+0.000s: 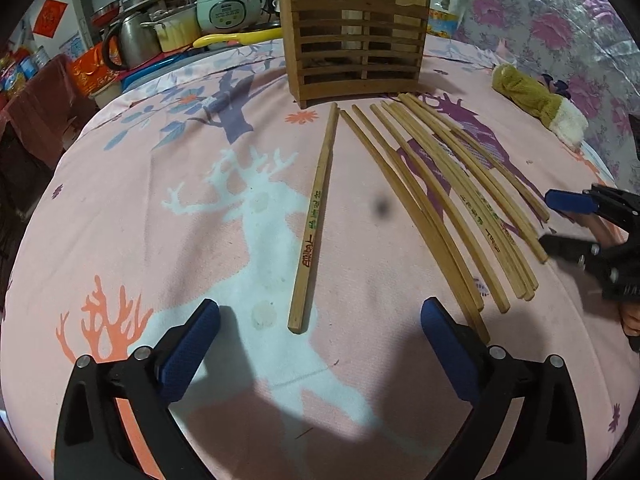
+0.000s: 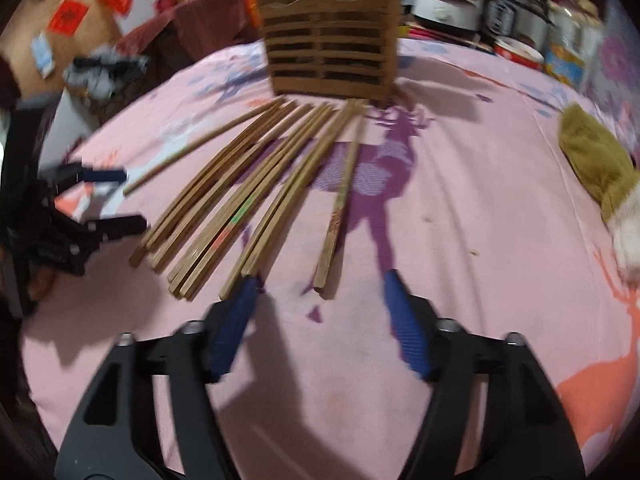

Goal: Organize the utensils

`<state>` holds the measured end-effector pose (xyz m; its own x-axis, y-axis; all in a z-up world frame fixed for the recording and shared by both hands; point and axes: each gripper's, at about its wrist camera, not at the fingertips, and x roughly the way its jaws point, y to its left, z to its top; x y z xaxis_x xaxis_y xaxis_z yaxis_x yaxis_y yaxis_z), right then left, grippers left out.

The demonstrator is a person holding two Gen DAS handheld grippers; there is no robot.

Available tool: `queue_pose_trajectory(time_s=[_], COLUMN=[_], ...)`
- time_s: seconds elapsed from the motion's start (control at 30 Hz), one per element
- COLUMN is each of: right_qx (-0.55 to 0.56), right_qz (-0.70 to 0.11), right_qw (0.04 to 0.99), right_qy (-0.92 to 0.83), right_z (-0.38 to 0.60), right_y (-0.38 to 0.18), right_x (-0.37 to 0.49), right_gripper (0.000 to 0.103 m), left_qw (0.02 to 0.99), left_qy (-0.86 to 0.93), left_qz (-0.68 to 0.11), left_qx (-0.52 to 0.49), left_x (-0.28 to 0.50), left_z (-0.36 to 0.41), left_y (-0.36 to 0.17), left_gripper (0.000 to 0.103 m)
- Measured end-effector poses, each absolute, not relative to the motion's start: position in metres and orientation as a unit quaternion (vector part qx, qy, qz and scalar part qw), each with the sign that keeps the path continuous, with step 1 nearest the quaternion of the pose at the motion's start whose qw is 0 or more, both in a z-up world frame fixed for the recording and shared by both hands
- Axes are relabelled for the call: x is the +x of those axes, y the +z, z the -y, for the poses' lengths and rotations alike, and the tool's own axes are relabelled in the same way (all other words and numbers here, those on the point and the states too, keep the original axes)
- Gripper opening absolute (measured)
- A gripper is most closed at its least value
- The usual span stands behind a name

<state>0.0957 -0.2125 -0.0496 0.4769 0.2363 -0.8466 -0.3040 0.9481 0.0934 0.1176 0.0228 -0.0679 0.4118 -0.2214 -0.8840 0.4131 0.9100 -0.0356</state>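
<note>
Several wooden chopsticks lie fanned out on a pink printed cloth in front of a slatted wooden holder (image 1: 354, 42). One chopstick (image 1: 314, 220) lies apart to the left of the bundle (image 1: 460, 204). My left gripper (image 1: 320, 312) is open, its blue pads either side of that single chopstick's near end without touching it. In the right wrist view the holder (image 2: 330, 46) stands at the back and another lone chopstick (image 2: 340, 196) lies right of the bundle (image 2: 236, 196). My right gripper (image 2: 320, 280) is open around that chopstick's near end. Its left finger (image 2: 234, 320) lies against the bundle's edge.
A tan and white plush cloth (image 1: 540, 102) lies at the right edge of the table. Pots, a rice cooker (image 1: 228, 2) and a yellow utensil crowd the area behind the table. The other gripper shows at the side of each view.
</note>
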Motion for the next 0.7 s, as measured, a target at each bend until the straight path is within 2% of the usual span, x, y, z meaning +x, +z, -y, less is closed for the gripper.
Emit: queue_pose_trajectory(time_s=[0.03,0.1,0.13,0.2,0.23,0.3,0.33,0.4,0.47,0.53,0.7], right_qx=[-0.043,-0.029,-0.014,0.000,0.001,-0.002,-0.006,-0.015,-0.017,-0.015,-0.022], right_qz=[-0.486,-0.485,-0.481,-0.478,-0.477,-0.474,-0.472,-0.470,-0.475,-0.477,-0.428], right_qw=[0.860,0.862,0.865,0.869,0.870,0.871,0.872,0.873,0.870,0.869,0.895], right_qy=[0.151,0.145,0.142,0.127,0.124,0.129,0.129,0.128,0.130,0.132,0.122], right_z=[0.210,0.215,0.220,0.228,0.229,0.227,0.226,0.223,0.222,0.222,0.222], right_y=[-0.049,-0.049,-0.047,-0.046,-0.046,-0.045,-0.044,-0.043,-0.045,-0.046,-0.022], right_x=[0.095,0.095,0.094,0.094,0.094,0.093,0.093,0.092,0.093,0.094,0.081], right_gripper=[0.073,0.072,0.071,0.056,0.052,0.041,0.039,0.027,0.017,0.006,0.006], left_qw=[0.838,0.849,0.852,0.854,0.854,0.856,0.856,0.856,0.857,0.860,0.890], left_qy=[-0.186,-0.177,-0.174,-0.169,-0.171,-0.171,-0.173,-0.179,-0.180,-0.176,-0.165], left_qz=[-0.505,-0.491,-0.486,-0.485,-0.486,-0.482,-0.480,-0.476,-0.475,-0.470,-0.419], left_qx=[0.091,0.089,0.090,0.085,0.079,0.079,0.082,0.090,0.092,0.088,0.065], left_x=[0.117,0.115,0.115,0.117,0.118,0.116,0.114,0.109,0.108,0.107,0.097], left_z=[-0.023,-0.026,-0.027,-0.030,-0.031,-0.032,-0.030,-0.026,-0.023,-0.025,-0.034], left_y=[-0.067,-0.062,-0.061,-0.061,-0.060,-0.059,-0.059,-0.057,-0.058,-0.056,-0.025], left_gripper=[0.097,0.073,0.067,0.051,0.049,0.037,0.034,0.015,0.007,0.006,0.006])
